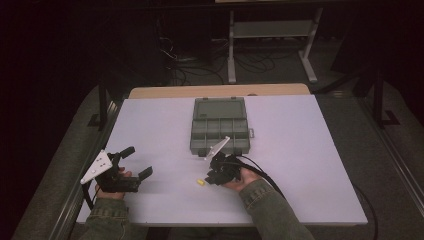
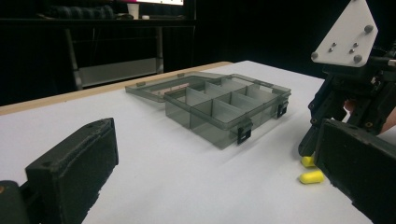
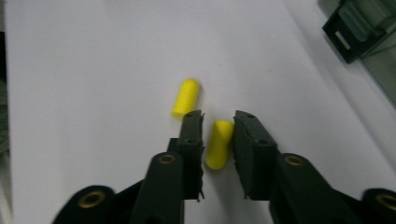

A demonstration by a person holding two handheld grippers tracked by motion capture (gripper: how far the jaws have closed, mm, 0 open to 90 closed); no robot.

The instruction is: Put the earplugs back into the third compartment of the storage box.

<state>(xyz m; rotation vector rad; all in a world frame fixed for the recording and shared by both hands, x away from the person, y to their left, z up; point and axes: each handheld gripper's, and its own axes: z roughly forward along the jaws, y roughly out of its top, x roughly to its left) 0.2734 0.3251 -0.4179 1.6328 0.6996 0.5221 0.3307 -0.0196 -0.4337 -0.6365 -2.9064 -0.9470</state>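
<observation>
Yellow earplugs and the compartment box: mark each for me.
Gripped earplug (image 3: 219,144), right gripper view, mid-body between the jaws.
Loose earplug (image 3: 185,98), right gripper view, mid-body on the table.
Compartment box (image 1: 220,147), high view, front wall.

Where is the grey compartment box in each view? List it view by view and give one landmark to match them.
High view: grey compartment box at the table's centre, lid open.
Left gripper view: mid-picture, beyond the jaws.
Right gripper view: top right corner, with its black latch.
Shared landmark: the loose yellow plug, beside the right gripper, which pinches the gripped yellow plug.
</observation>
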